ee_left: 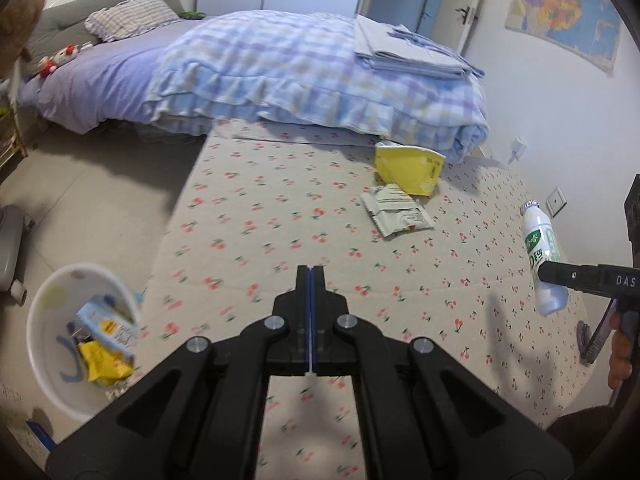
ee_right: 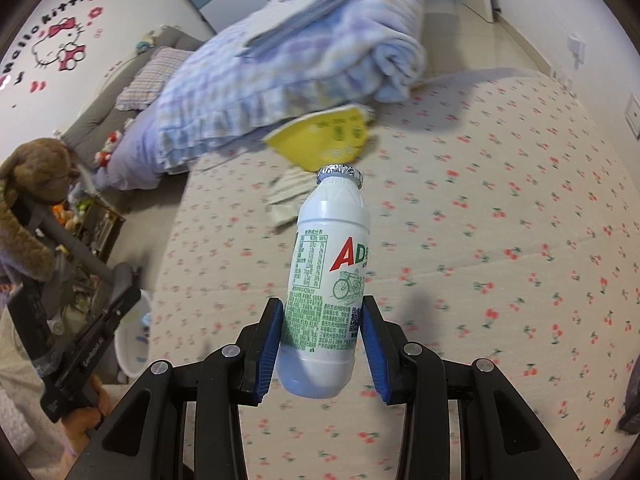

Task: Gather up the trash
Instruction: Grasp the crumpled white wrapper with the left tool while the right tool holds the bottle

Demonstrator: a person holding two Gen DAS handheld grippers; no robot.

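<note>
My right gripper (ee_right: 322, 328) is shut on a white plastic drink bottle (ee_right: 330, 276) with a foil cap, held above the cherry-print mat; the same bottle (ee_left: 543, 256) shows at the right edge of the left wrist view. My left gripper (ee_left: 311, 276) is shut with nothing between its pads, hovering over the mat. A yellow snack bag (ee_left: 408, 170) and a pale crumpled wrapper (ee_left: 396, 210) lie on the mat near the bed. A white bin (ee_left: 44, 344) holding several pieces of trash stands on the floor at the lower left.
A bed with a blue checked quilt (ee_left: 312, 76) and folded sheets borders the mat (ee_left: 280, 216) at the far side. The floor (ee_left: 92, 200) lies left of the mat. A brown plush toy (ee_right: 32, 176) and a cluttered shelf stand at the left. A person's hand (ee_left: 620, 352) holds the right gripper's handle.
</note>
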